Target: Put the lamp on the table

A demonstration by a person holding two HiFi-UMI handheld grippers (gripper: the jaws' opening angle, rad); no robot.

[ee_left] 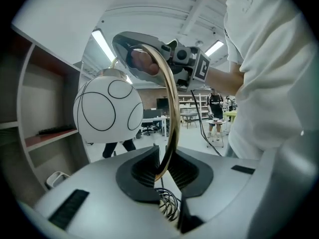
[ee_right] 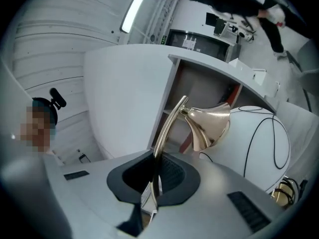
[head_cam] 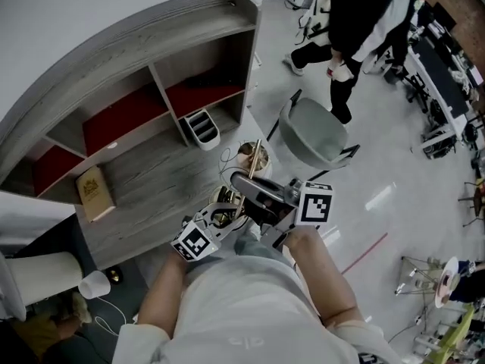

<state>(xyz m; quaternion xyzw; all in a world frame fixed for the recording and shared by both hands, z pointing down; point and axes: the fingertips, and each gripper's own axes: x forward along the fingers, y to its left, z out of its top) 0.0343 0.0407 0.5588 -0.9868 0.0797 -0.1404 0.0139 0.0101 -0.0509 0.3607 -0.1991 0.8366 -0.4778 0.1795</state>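
Brass lamp stem [ee_left: 172,108] is pinched by both your left gripper [ee_left: 162,168] and right gripper [ee_right: 154,176], probably so the white globe [ee_left: 107,112] cannot tip it near the bench [head_cam: 151,174].

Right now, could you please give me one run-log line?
step: carrying lamp | left claw: shut on lamp stem | right claw: shut on lamp stem | table: lamp not yet on it

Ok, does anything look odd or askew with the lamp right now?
Nothing looks damaged. The left tool and right tool both clamp the lamp by its thin brass arm. One oddity: its cord sits in a loose tangle just under the left tool's jaws and might snag.
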